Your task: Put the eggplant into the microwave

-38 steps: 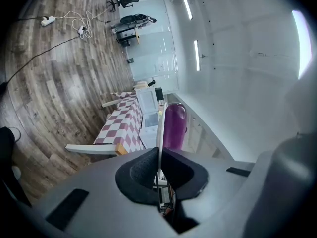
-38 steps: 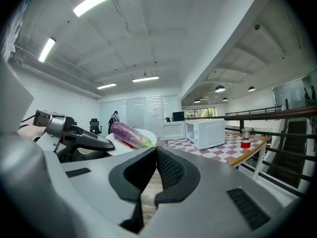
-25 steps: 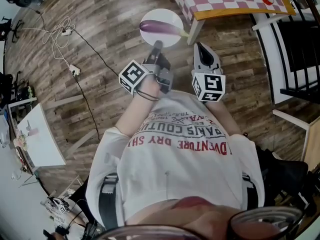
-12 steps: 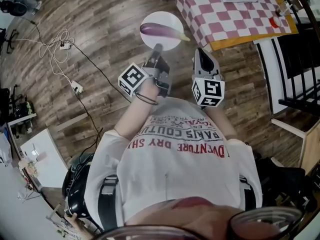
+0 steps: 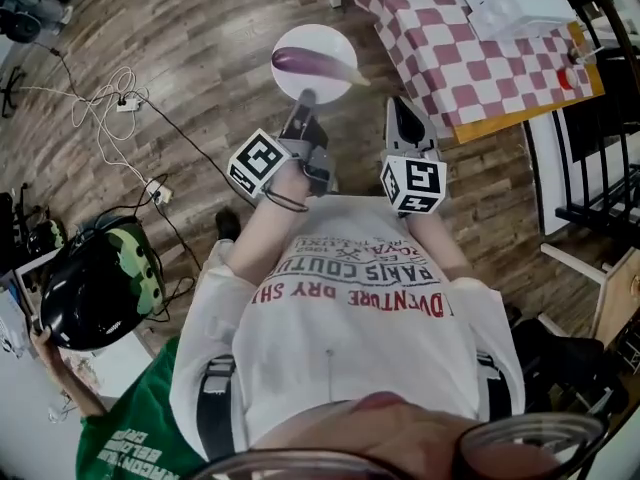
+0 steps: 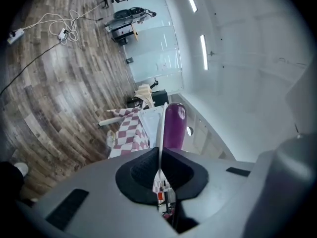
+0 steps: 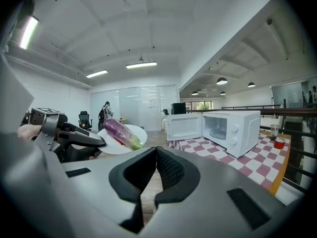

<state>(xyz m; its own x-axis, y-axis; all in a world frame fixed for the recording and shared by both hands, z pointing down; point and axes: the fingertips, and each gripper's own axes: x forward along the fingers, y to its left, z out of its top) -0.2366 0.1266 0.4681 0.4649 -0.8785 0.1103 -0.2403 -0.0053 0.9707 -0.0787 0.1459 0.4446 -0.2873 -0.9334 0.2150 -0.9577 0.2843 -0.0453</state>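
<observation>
the checked table (image 5: pixel 440 48) has slid much nearer in the head view, and the microwave (image 7: pixel 225 130) now shows its door swung open. left gripper (image 5: pixel 304 100) fingers stay clenched on the rim of the white plate (image 5: pixel 318 38), with the eggplant (image 5: pixel 305 62) lying across it, still short of the oven. right gripper (image 5: pixel 402 110) fingers pressed together, empty. approach nearly done, i'd say.

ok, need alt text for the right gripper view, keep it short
The right hand-held gripper, jaws closed together and empty, fills the foreground; beyond it at right, a white microwave stands with its door open on a red-and-white checked tablecloth. At left, the left hand-held gripper holds a round white plate carrying a purple eggplant.
</observation>
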